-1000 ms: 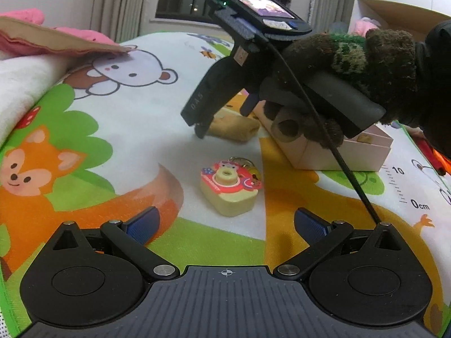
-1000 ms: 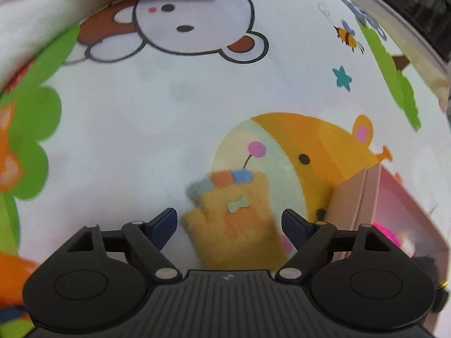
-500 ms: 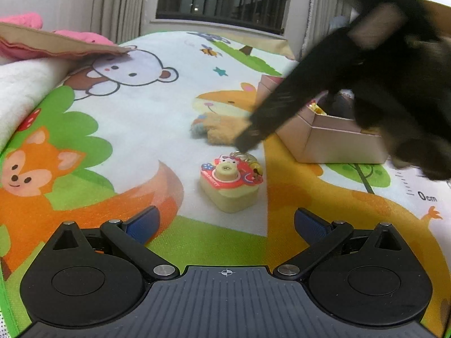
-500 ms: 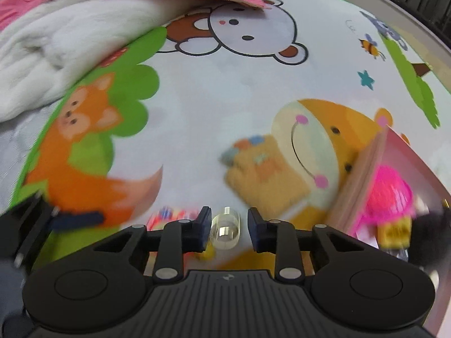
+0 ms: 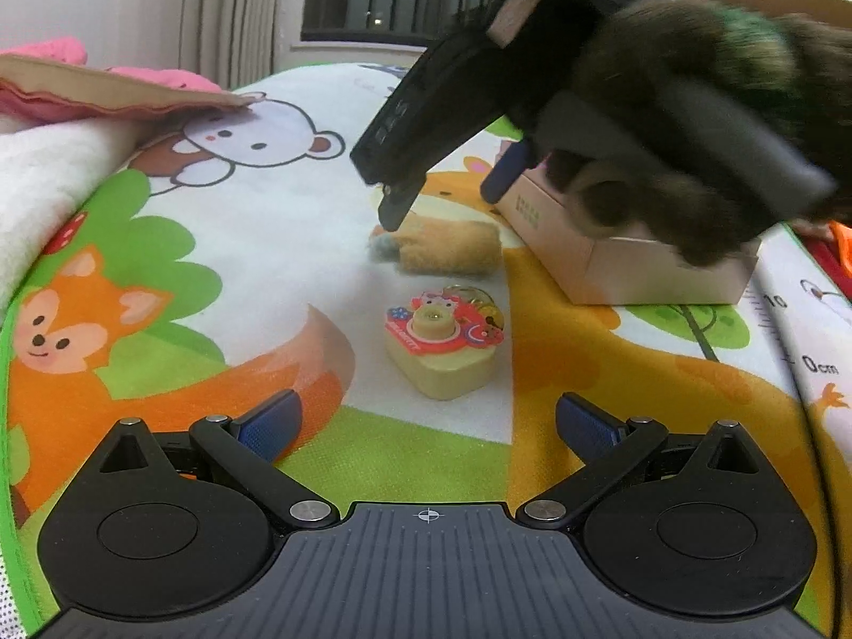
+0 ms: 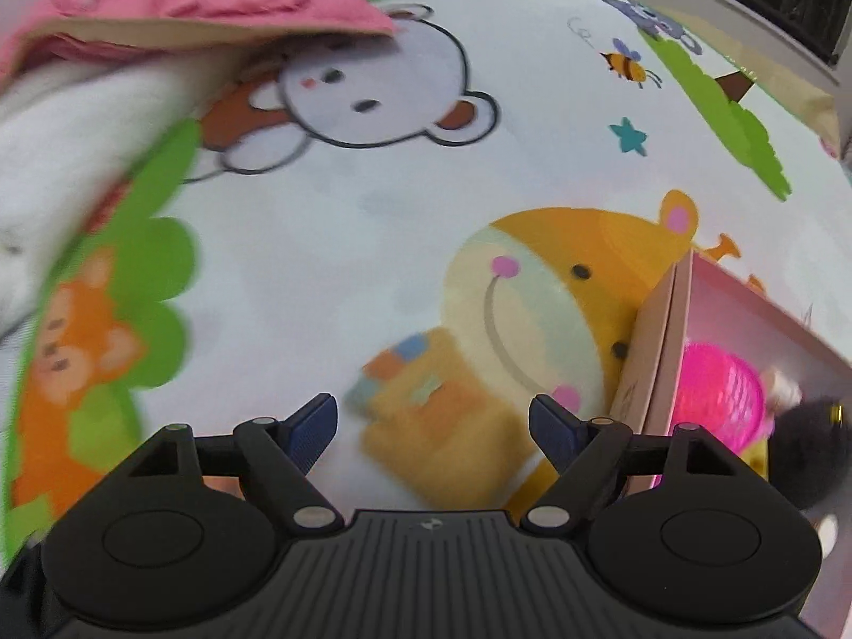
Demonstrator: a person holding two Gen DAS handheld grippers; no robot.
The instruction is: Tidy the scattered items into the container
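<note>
Play mat: smooth printed sheet, slight sheen. Yellow plush toy: fuzzy cloth pile. Toy camera: cream body looks like matt plastic, red front glossy, rubbery. Pink box: matt cardboard. Far left, white blanket: soft fleece. Grippers: matt black plastic, ribbed blue pads, bright metal pivot pins. Hand in dark knitted wool glove.

The play mat carries a printed ruler scale reading "10" and "0cm" at its right edge; lettering on the pink box is illegible.
</note>
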